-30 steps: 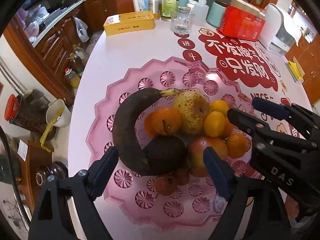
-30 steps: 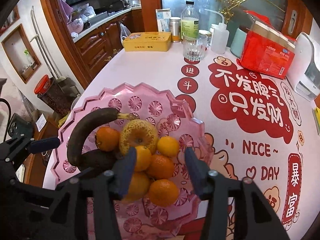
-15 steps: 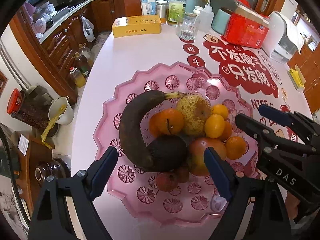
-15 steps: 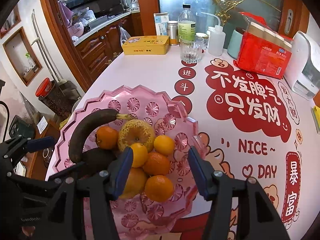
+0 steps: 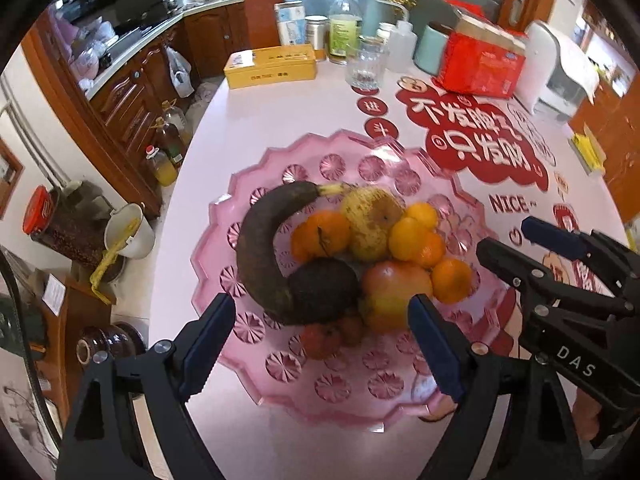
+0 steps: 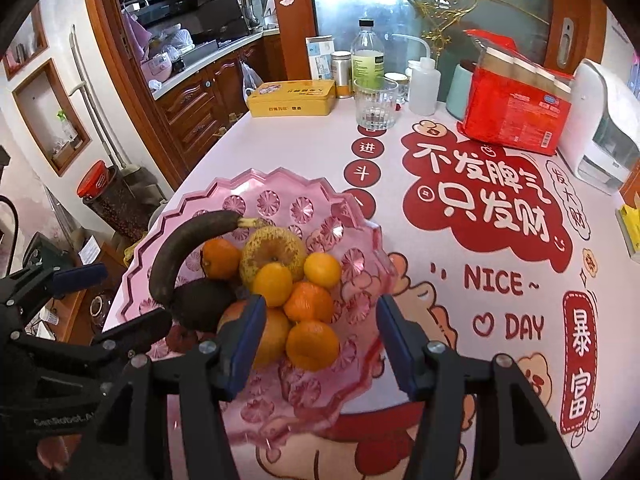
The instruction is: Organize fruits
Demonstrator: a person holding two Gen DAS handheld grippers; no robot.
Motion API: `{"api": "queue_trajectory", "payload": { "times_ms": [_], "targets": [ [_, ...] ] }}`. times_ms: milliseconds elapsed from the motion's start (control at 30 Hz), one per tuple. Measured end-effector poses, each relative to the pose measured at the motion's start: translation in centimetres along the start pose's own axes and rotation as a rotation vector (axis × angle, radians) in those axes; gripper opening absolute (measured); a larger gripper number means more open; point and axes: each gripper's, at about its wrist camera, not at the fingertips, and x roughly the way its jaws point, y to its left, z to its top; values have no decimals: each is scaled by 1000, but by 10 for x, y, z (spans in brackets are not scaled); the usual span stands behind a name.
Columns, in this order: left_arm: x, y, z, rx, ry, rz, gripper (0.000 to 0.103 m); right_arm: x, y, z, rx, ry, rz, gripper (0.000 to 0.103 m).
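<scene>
A pink scalloped plastic bowl sits on the round table. It holds a blackened banana, a dark avocado, a yellow pear, a red-yellow apple and several oranges. My left gripper hangs open above the bowl's near side, empty. Over the bowl's right part my right gripper is open too, with nothing touching its pads. Each gripper shows in the other's view: the right gripper and the left gripper.
At the table's far side stand a yellow tin, a drinking glass, a bottle, a red package and a white appliance. The table edge drops off left, toward cabinets and floor clutter.
Both grippers have drawn back and up from the bowl, so the bowl and fruit look smaller and more of the table shows. The fruit has not moved.
</scene>
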Motion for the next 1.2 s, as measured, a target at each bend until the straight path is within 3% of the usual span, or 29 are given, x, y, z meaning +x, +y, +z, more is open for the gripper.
{"api": "queue_trajectory", "payload": {
  "times_ms": [100,367,533,833,1033,1200],
  "targets": [
    [-7,-16,-6,43,-11,27,87,-8,-5,-9,5,4,-1,57],
    [-34,-57,-20,45,-30,-12,87,-40,-33,-35,41,32,12,58],
    [-56,-84,-25,41,-47,-39,87,-73,-50,-43,25,7,-17,58],
    [-100,-128,-27,40,-132,-12,88,-123,-88,-54,64,-20,-14,58],
    [-113,-145,-28,-7,-153,-9,91,-150,-102,-61,63,-63,-31,67],
    [-116,-158,-33,-23,-155,3,91,-163,-109,-66,39,-93,-43,67]
  ]
}}
